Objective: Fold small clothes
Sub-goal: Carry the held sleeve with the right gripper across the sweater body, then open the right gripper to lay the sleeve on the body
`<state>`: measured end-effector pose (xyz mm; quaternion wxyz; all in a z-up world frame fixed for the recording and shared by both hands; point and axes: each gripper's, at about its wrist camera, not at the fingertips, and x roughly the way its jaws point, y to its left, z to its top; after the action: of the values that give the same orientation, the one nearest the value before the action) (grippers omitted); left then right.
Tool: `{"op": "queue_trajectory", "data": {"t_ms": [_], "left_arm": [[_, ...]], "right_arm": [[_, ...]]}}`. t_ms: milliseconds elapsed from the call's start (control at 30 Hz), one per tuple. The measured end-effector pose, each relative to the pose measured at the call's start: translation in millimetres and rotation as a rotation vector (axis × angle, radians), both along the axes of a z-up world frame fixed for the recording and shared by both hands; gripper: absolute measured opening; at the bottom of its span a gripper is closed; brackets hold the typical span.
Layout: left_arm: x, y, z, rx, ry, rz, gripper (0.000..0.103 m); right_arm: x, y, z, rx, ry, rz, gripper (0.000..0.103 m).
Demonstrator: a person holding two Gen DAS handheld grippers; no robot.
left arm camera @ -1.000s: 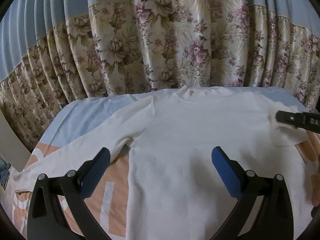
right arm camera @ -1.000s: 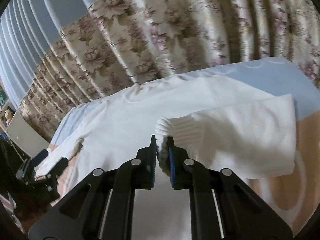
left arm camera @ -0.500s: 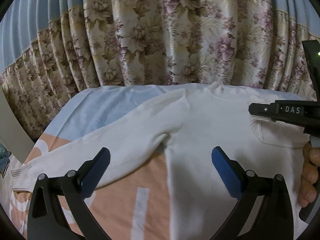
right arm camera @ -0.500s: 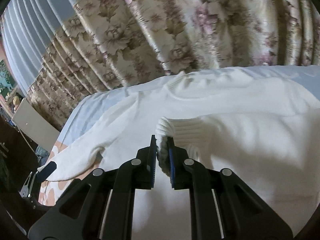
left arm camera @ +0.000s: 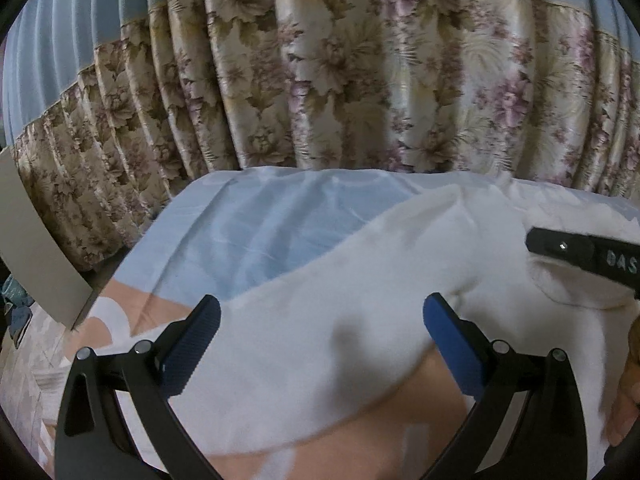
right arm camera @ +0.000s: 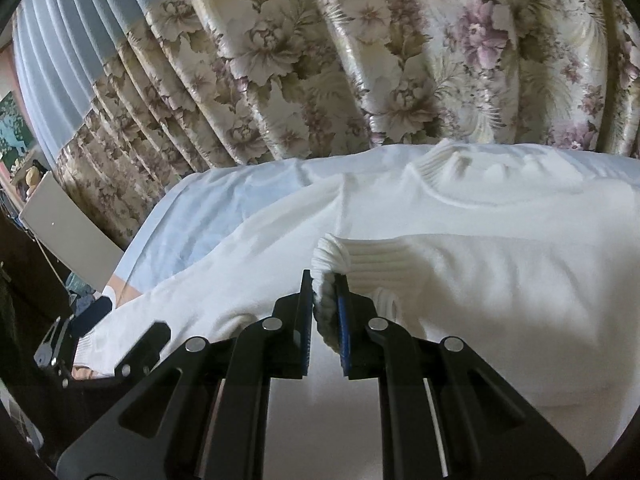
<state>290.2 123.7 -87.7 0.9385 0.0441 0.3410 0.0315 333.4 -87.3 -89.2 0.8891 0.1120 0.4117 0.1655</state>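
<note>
A white knit sweater (right arm camera: 500,216) lies flat on the bed, collar toward the curtain. My right gripper (right arm camera: 325,300) is shut on the ribbed cuff (right arm camera: 332,264) of the right sleeve, which is folded across the sweater's chest. The right gripper also shows in the left wrist view (left arm camera: 580,252) at the right edge. My left gripper (left arm camera: 320,336) is open and empty, low over the left sleeve (left arm camera: 320,312), which lies stretched out to the left. The left gripper shows in the right wrist view (right arm camera: 72,340) near that sleeve's cuff.
A blue and peach bedsheet (left arm camera: 260,220) covers the bed. A floral curtain (left arm camera: 360,80) hangs close behind its far edge. A grey board (left arm camera: 36,248) leans at the left beside the bed. A hand (left arm camera: 628,392) shows at the right edge.
My right gripper has carried the cuff leftward across the sweater's chest. My left gripper has moved left, from over the body to over the left sleeve.
</note>
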Motion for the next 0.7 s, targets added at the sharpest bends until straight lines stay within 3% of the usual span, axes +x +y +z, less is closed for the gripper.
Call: {"op": "queue_trajectory", "data": {"t_ms": [267, 567, 633, 700], "left_arm": [[11.0, 35.4, -6.6, 0.002, -0.002, 0.048, 0.101], [5.1, 35.7, -14.7, -0.004, 0.013, 0.029, 0.101], [4.4, 34.3, -15.2, -0.003, 0.014, 0.031, 0.101], [3.4, 34.5, -14.6, -0.002, 0.011, 0.035, 0.101]], "right_arm": [[7.2, 38.8, -5.3, -0.044, -0.009, 0.026, 0.011], [17.6, 68.6, -10.9, -0.112, -0.01, 0.06, 0.015], [14.8, 67.8, -10.7, -0.096, -0.006, 0.067, 0.022], [10.3, 67.5, -6.6, -0.076, -0.016, 0.08, 0.043]]}}
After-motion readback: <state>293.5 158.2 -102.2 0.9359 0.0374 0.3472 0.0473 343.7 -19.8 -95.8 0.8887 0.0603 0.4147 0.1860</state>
